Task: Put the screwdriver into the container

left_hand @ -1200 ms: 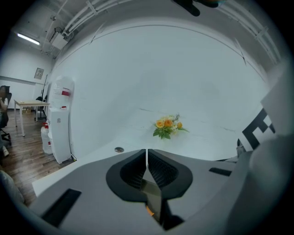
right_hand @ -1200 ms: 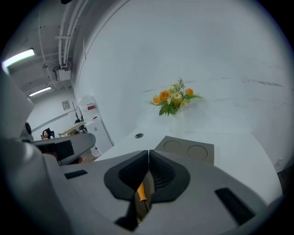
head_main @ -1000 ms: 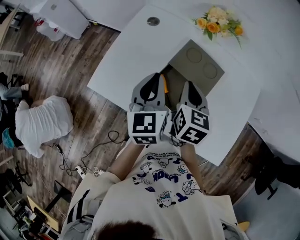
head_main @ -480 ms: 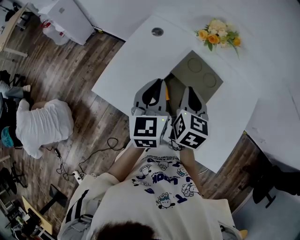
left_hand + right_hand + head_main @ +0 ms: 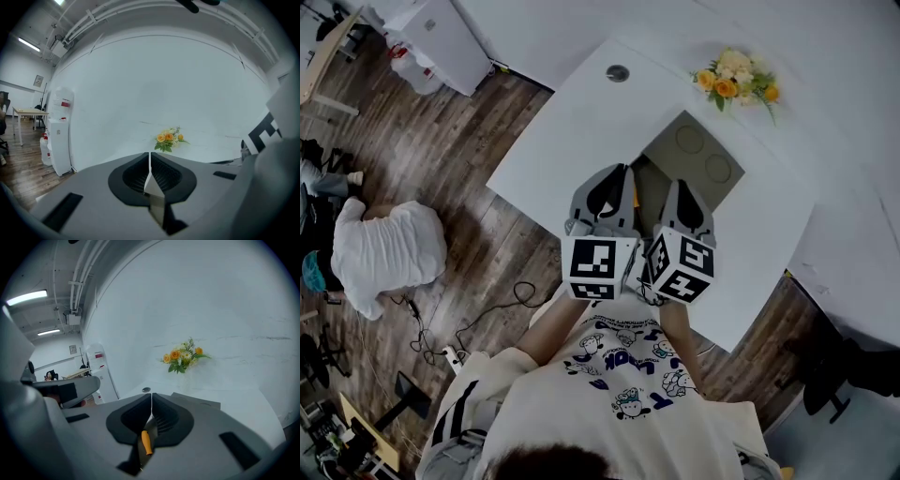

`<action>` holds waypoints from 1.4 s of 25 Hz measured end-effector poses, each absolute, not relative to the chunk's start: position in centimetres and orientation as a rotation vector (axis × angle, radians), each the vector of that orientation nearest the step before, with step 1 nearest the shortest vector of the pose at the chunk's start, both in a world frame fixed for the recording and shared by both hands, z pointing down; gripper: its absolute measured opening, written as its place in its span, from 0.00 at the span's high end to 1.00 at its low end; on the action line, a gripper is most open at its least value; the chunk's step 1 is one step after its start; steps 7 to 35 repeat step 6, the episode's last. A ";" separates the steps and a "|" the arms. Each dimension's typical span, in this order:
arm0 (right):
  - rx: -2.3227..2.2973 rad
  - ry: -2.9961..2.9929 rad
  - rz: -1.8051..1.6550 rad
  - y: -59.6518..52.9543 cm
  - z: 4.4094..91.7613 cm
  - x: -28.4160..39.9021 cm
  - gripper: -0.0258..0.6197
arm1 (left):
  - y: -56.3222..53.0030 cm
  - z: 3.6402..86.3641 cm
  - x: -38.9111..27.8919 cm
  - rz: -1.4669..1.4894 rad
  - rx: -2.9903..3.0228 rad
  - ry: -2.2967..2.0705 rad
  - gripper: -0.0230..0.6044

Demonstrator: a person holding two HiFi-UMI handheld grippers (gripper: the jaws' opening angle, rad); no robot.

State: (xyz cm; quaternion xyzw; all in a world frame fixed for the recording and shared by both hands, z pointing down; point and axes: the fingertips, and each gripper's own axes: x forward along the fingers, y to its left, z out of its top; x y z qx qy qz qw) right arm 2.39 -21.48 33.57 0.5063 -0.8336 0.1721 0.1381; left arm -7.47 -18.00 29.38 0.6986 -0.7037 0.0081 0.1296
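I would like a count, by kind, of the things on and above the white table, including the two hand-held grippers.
Grippers: 2, the left gripper and the right gripper
Screwdriver: 1
Grey container: 1
Bunch of flowers: 1
Round insert in the tabletop: 1
Total: 6

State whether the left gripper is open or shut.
Shut: the left gripper's jaws meet along one thin line, nothing between them.
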 end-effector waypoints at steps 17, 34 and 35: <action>1.461 -2.417 0.471 -21.7 33.5 2.5 0.91 | -18.2 29.5 -7.2 0.033 2.036 -2.039 0.93; 1.461 -2.417 0.471 -21.7 33.5 2.5 0.91 | -18.2 29.5 -7.2 0.033 2.036 -2.039 0.93; 1.461 -2.417 0.471 -21.7 33.5 2.5 0.91 | -18.2 29.5 -7.2 0.033 2.036 -2.039 0.93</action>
